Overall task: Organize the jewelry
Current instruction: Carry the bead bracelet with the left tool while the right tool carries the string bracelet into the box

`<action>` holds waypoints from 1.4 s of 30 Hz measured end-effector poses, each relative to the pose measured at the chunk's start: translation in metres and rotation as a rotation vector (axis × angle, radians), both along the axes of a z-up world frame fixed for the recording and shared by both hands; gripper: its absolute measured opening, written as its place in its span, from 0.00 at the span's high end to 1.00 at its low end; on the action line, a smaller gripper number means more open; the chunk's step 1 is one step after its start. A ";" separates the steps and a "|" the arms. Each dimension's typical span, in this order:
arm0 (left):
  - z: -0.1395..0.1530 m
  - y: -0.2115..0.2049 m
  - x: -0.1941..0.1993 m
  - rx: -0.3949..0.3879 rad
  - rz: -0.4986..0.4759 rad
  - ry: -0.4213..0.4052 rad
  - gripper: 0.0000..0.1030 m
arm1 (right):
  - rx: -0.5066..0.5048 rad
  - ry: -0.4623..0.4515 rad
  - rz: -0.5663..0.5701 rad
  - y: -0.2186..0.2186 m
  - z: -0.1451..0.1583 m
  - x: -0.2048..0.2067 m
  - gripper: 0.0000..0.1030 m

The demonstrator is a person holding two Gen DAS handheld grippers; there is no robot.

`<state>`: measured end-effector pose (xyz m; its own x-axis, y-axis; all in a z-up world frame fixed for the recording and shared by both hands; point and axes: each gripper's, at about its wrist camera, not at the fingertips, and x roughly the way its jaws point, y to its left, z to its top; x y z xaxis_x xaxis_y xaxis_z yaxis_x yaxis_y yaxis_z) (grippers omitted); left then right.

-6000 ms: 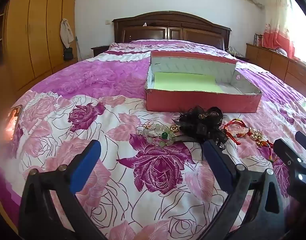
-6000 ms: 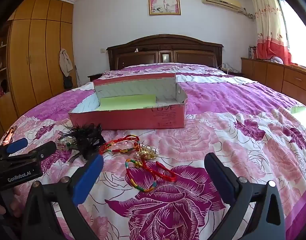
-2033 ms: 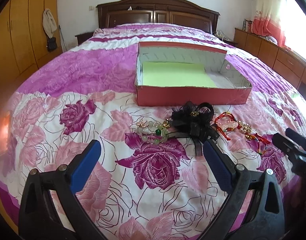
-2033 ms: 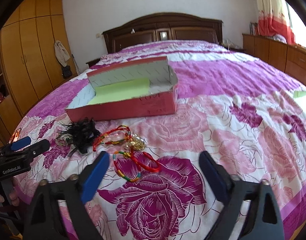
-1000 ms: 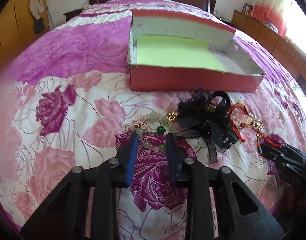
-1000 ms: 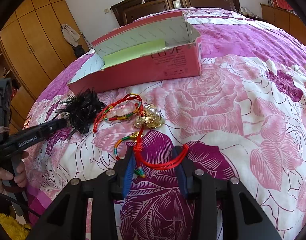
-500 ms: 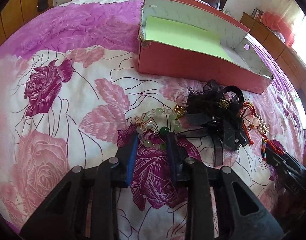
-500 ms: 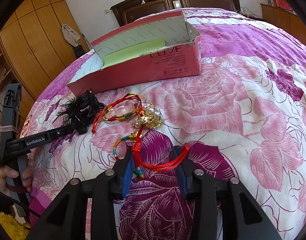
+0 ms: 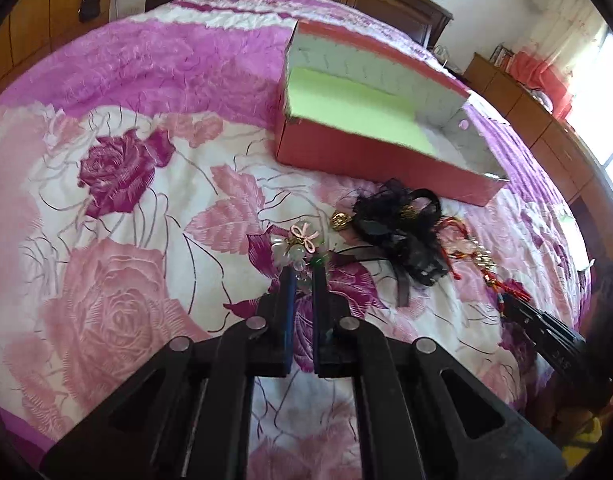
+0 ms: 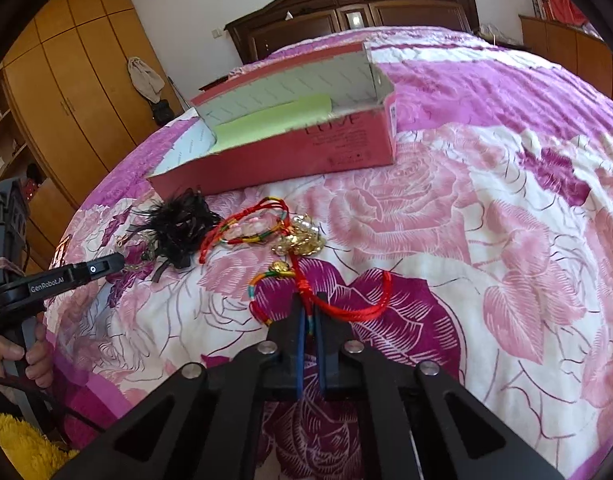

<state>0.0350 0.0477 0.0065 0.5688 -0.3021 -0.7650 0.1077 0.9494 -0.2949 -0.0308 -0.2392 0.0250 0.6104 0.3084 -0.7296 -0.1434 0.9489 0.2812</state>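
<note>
My left gripper point(image 9: 302, 276) is shut on a pale bead bracelet point(image 9: 296, 250) with a green bead and pink knot, bunched on the bedspread. My right gripper point(image 10: 310, 312) is shut on a red cord bracelet point(image 10: 354, 308) with multicoloured thread. A black lace hair bow point(image 9: 402, 232) lies between them; it also shows in the right wrist view point(image 10: 180, 224). Another red cord bracelet point(image 10: 246, 228) and gold-and-pearl pieces point(image 10: 302, 240) lie beside it. An open red box point(image 9: 370, 152) with green lining stands behind; it also shows in the right wrist view point(image 10: 290, 152).
Everything lies on a bed with a pink and purple rose bedspread point(image 9: 118, 312). A dark wooden headboard point(image 10: 346, 16) is at the far end. Orange wardrobes point(image 10: 66, 100) stand at the left, low cabinets point(image 9: 526, 120) at the right. The left gripper's body point(image 10: 66, 276) shows in the right wrist view.
Both grippers came down from open above the bed and closed: the left on the bead bracelet, the right on the red cord bracelet. The bead bracelet is now bunched up between the left fingers.
</note>
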 end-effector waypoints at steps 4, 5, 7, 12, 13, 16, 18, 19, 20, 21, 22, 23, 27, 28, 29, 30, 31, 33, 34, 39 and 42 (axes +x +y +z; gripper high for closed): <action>0.019 0.000 -0.012 0.003 -0.015 -0.067 1.00 | -0.011 -0.043 -0.001 0.000 0.014 -0.011 0.95; 0.023 -0.001 -0.013 0.006 -0.018 -0.081 1.00 | -0.015 -0.054 -0.002 0.000 0.017 -0.014 0.95; 0.035 -0.002 -0.018 0.005 -0.031 -0.118 1.00 | -0.017 -0.073 -0.004 0.000 0.025 -0.019 0.95; 0.050 -0.005 -0.022 -0.016 -0.052 -0.171 1.00 | -0.030 -0.137 -0.001 0.002 0.044 -0.032 0.95; 0.054 -0.005 -0.024 -0.026 -0.054 -0.186 1.00 | -0.034 -0.149 0.001 0.004 0.049 -0.035 0.95; 0.062 -0.003 -0.026 -0.040 -0.054 -0.217 1.00 | -0.052 -0.185 0.017 0.007 0.061 -0.040 0.95; 0.065 -0.004 -0.026 -0.039 -0.050 -0.233 1.00 | -0.058 -0.210 0.025 0.008 0.069 -0.043 0.95; 0.066 -0.004 -0.026 -0.042 -0.048 -0.239 1.00 | -0.061 -0.221 0.028 0.008 0.072 -0.044 0.95; 0.068 -0.005 -0.027 -0.043 -0.046 -0.244 1.00 | -0.065 -0.235 0.031 0.009 0.076 -0.044 0.95; 0.068 -0.004 -0.027 -0.044 -0.045 -0.249 1.00 | -0.069 -0.249 0.036 0.010 0.080 -0.044 0.95; 0.070 -0.005 -0.026 -0.042 -0.046 -0.257 1.00 | -0.070 -0.257 0.040 0.011 0.083 -0.044 0.95; 0.071 -0.006 -0.026 -0.040 -0.045 -0.261 1.00 | -0.063 -0.263 0.045 0.011 0.086 -0.043 0.95; 0.077 -0.009 -0.017 -0.030 -0.050 -0.280 1.00 | -0.018 -0.282 0.053 0.009 0.095 -0.031 0.95; 0.078 -0.010 -0.015 -0.030 -0.051 -0.283 1.00 | -0.014 -0.289 0.050 0.009 0.097 -0.025 0.95; 0.079 -0.011 -0.012 -0.031 -0.055 -0.285 1.00 | -0.010 -0.294 0.048 0.009 0.098 -0.021 0.95; 0.080 -0.013 -0.006 -0.033 -0.064 -0.287 1.00 | -0.011 -0.295 0.044 0.010 0.098 -0.017 0.95; 0.081 -0.014 0.000 -0.031 -0.073 -0.291 1.00 | -0.014 -0.298 0.038 0.011 0.100 -0.009 0.95; 0.083 -0.016 0.009 -0.029 -0.091 -0.301 1.00 | -0.033 -0.310 0.027 0.015 0.102 0.001 0.95; 0.084 -0.018 0.015 -0.029 -0.104 -0.308 1.00 | -0.044 -0.315 0.019 0.017 0.103 0.007 0.95; 0.088 -0.024 0.051 -0.030 -0.153 -0.302 1.00 | -0.077 -0.345 -0.017 0.023 0.111 0.037 0.95; 0.089 -0.028 0.072 -0.031 -0.176 -0.304 1.00 | -0.082 -0.352 -0.026 0.025 0.115 0.059 0.95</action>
